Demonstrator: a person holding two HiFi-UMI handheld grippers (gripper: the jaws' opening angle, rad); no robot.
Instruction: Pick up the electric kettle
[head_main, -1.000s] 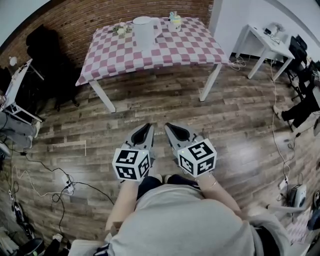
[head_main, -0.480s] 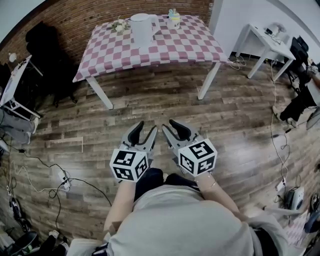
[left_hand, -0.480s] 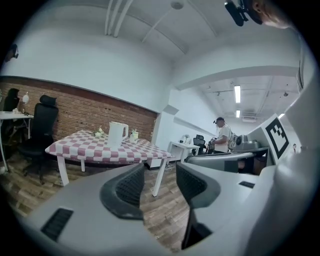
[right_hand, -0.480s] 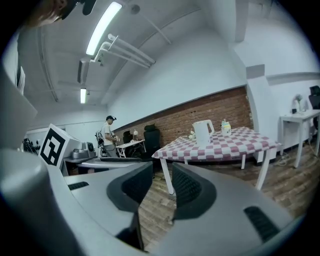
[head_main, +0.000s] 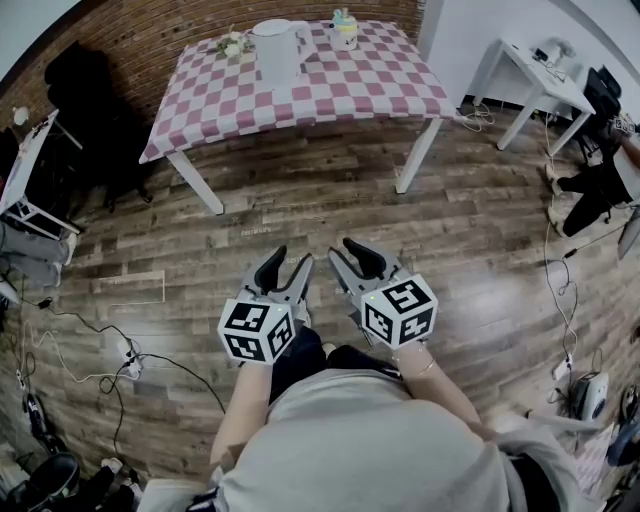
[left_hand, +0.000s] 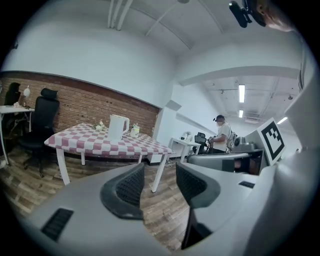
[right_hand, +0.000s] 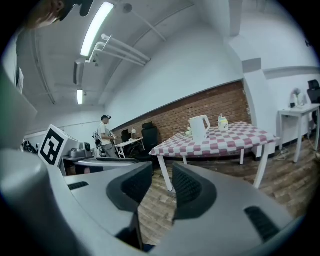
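Jaws parted since earlier: left gripper (head_main: 287, 265) half-open, right gripper (head_main: 348, 255) opening, both empty. Keep far kettle (head_main: 276, 50) centred as you approach.

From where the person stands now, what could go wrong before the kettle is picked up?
1. The kettle stands between a small flower bunch and a small cup on the table. A wide reach might knock either one over.
2. A power strip with cables lies on the floor at the person's left. A sidestep there could catch a foot.
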